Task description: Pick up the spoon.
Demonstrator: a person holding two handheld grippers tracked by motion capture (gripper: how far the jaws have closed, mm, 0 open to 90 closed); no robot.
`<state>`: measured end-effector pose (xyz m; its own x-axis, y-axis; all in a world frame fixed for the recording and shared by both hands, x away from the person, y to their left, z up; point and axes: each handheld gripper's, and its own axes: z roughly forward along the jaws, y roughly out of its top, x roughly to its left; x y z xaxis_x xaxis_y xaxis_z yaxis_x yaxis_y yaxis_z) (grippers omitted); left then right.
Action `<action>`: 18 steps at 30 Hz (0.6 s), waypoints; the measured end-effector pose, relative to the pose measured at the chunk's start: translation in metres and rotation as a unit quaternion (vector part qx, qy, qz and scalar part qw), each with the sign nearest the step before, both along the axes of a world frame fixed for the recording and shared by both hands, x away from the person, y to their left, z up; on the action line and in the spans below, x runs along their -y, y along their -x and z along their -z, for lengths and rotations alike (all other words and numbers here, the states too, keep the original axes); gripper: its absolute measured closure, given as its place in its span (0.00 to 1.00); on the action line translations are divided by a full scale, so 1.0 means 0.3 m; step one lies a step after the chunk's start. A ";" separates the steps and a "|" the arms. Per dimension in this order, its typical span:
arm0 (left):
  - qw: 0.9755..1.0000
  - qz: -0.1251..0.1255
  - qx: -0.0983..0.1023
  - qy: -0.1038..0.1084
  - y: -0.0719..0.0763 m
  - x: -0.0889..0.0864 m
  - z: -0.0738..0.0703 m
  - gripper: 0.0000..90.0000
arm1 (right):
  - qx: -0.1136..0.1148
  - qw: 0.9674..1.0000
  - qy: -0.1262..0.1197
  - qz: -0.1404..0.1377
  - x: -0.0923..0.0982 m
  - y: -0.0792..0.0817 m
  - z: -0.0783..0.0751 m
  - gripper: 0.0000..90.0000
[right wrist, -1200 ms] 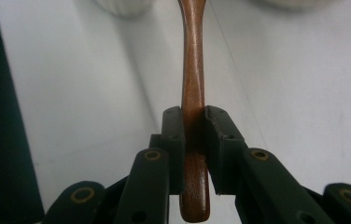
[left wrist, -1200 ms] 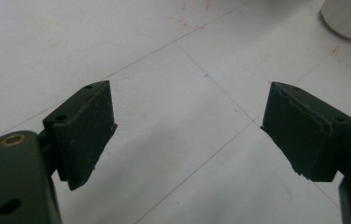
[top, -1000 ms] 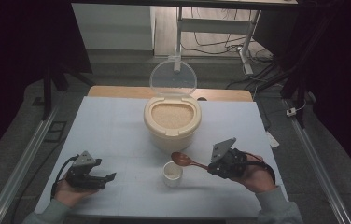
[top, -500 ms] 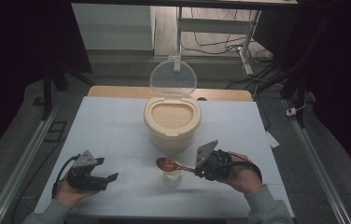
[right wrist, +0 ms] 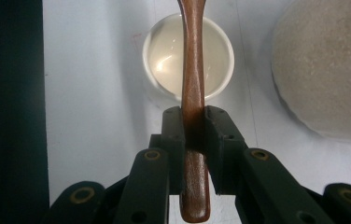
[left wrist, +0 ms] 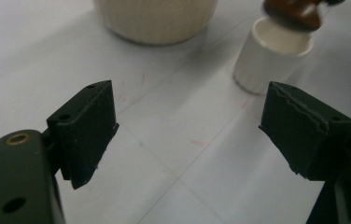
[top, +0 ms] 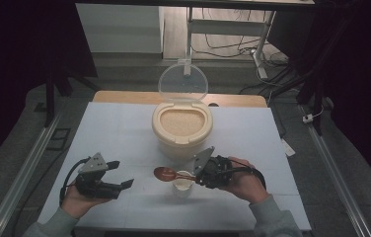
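A cream tub [top: 182, 129] stands near the middle of the white table [top: 109, 128], filled close to the brim with pale grain, level across the top. Its clear round lid [top: 183, 81] stands upright behind it, hinged at the back rim. In front of the tub, just apart from it, sits a small white cup [top: 182, 183]. The right gripper view looks straight down into this cup [right wrist: 188, 56]: its inside is glossy and pale, and whether any grain lies in it cannot be told.

The right gripper [top: 204, 173] has its jaws closed tight on the handle of a brown wooden spoon [top: 166, 173]. The handle [right wrist: 193, 93] runs up between the two pads and passes over the cup's mouth. From above, the spoon lies roughly level, its bowl sticking out past the cup's left rim.

The left gripper [top: 119, 177] hovers at the near left of the table, well apart from the cup. Its jaws stand wide open with nothing between them, and its own camera shows the cup [left wrist: 271, 56] and the tub's base [left wrist: 157, 18] beyond them.

Compared with a second ago, the spoon has moved left: its bowl was then to the right of the cup, nearer the tub, and now reaches beyond the cup's other side. The right hand has come along with it. The left gripper sits slightly higher than before.
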<state>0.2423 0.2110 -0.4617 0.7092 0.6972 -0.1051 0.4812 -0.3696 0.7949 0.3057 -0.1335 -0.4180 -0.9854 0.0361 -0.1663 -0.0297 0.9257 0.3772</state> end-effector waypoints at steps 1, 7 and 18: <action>1.000 0.003 0.002 0.001 -0.001 0.008 -0.010 0.20 | 0.001 1.000 0.000 -0.001 -0.003 0.001 -0.001 0.86; 0.999 0.039 0.018 0.008 -0.008 0.084 -0.091 0.21 | 0.010 1.000 0.003 -0.006 -0.026 0.009 -0.012 0.86; 0.997 0.079 0.022 -0.015 -0.058 0.199 -0.153 0.25 | 0.014 1.000 0.001 -0.012 -0.060 0.011 -0.013 0.86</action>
<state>0.2597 0.1512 -0.4158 0.8136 0.5791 -0.0515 0.3799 -0.4625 0.8011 0.3023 -0.1155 -0.4141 -0.9811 0.0116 -0.1932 -0.0628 0.9252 0.3743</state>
